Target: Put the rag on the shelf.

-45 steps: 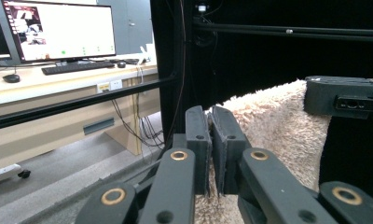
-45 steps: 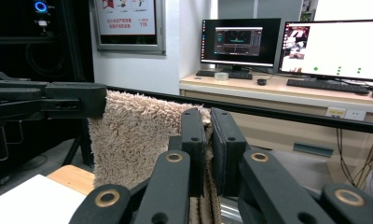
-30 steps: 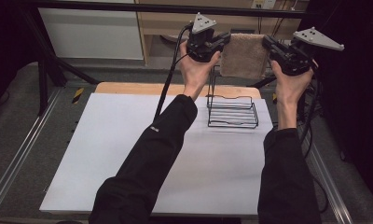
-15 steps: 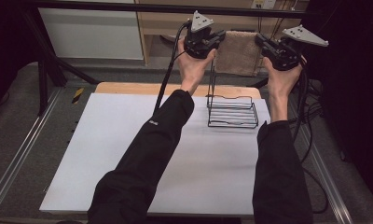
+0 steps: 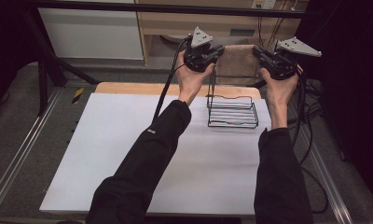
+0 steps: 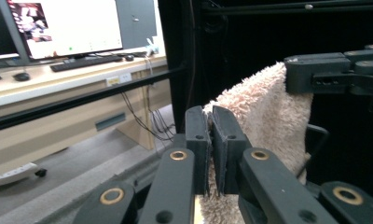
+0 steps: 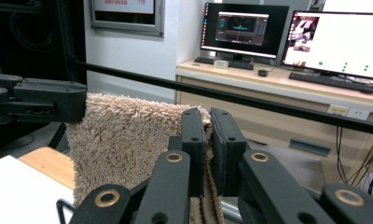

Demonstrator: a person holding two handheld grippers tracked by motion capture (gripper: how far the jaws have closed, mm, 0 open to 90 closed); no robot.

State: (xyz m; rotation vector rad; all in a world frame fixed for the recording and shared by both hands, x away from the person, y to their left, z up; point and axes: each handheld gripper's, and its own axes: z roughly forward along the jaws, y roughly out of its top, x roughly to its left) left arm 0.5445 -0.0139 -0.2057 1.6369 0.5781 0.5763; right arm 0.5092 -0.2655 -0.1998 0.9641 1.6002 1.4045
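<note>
Towel (image 5: 238,63): one beige, shaggy cloth hangs stretched in the air above the far edge of the worktop (image 5: 128,158), over the one black wire rack (image 5: 232,112) that stands near the worktop's far right corner. Two grippers carry it, the left gripper (image 5: 211,52) with its jaws clamped on one upper corner and the right gripper (image 5: 261,53) clamped on the other, each seen in its own gripper view with the pile squeezed between the pads. Beyond, a desk holds three monitors (image 7: 240,30) and two keyboards (image 7: 331,80).
</note>
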